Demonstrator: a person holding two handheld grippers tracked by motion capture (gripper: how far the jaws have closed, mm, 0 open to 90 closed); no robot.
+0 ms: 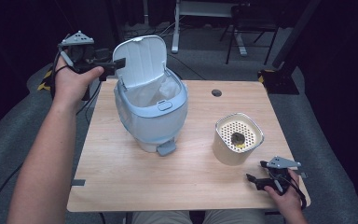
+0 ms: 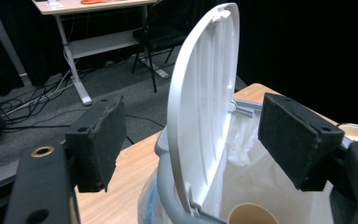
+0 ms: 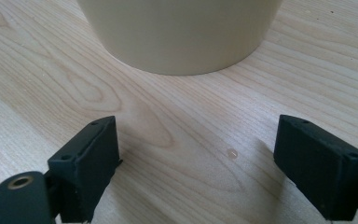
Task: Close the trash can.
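Note:
A pale blue pedal bin (image 1: 151,116) stands left of the table's middle, lined with a white bag. Its white lid (image 1: 140,58) is swung up. My left gripper (image 1: 114,65) hovers at the lid's left edge, above the table's far left corner. In the left gripper view the lid (image 2: 200,107) stands edge-on between the jaws of that gripper (image 2: 198,137), and neither pad touches it. A tan round rim (image 2: 251,217) shows inside the bin. My right gripper (image 1: 256,171) rests open on the table's front right; in its own view the gripper (image 3: 191,168) faces a beige container (image 3: 182,32).
The beige container (image 1: 237,140) has a perforated top with a dark lump (image 1: 237,138) on it. A cable hole (image 1: 216,93) is in the wooden table (image 1: 135,186) near its far edge. A desk frame and chair (image 1: 247,28) stand on the floor behind.

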